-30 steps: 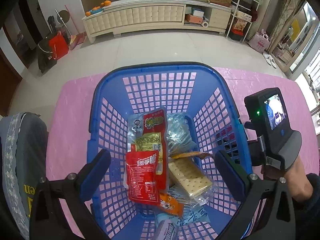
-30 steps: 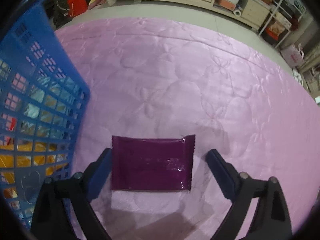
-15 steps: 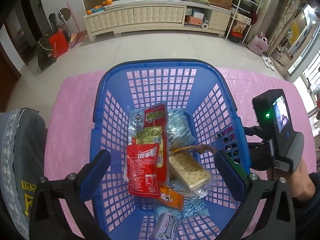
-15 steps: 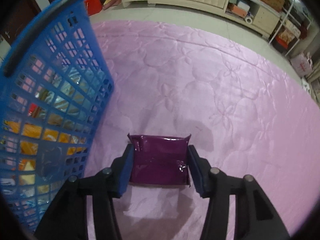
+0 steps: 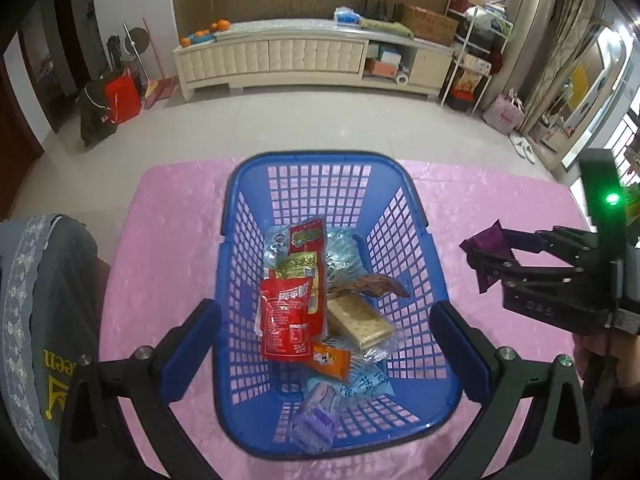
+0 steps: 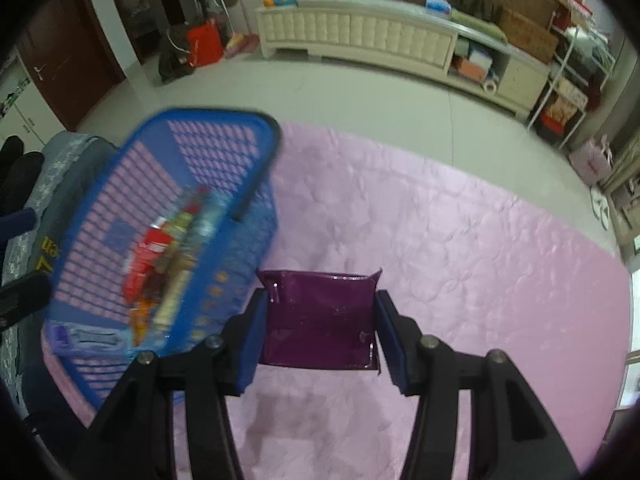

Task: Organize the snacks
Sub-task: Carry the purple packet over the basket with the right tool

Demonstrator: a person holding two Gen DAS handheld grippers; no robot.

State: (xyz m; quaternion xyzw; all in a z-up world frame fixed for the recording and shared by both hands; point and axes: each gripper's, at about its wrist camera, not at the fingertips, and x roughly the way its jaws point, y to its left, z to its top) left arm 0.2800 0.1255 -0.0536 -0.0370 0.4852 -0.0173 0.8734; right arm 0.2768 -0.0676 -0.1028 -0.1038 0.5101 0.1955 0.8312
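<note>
A blue plastic basket [image 5: 236,240] stands on the pink tablecloth and holds several snack packets, among them a red packet [image 5: 286,324] and a cracker pack [image 5: 358,322]. My left gripper [image 5: 326,334] is open and empty above the basket's near end. My right gripper [image 6: 320,320] is shut on a purple snack packet [image 6: 320,312] and holds it lifted above the cloth, to the right of the basket [image 6: 240,168]. The purple packet also shows in the left wrist view [image 5: 486,242], right of the basket.
The pink tablecloth [image 6: 460,240] covers the table to its far edge. A grey cushioned chair back [image 5: 36,280] stands at the table's left side. A white low cabinet [image 5: 280,60] lines the far wall across the tiled floor.
My right gripper closed on the purple packet and lifted it off the cloth. My left gripper rose and pulled back from the basket, staying open.
</note>
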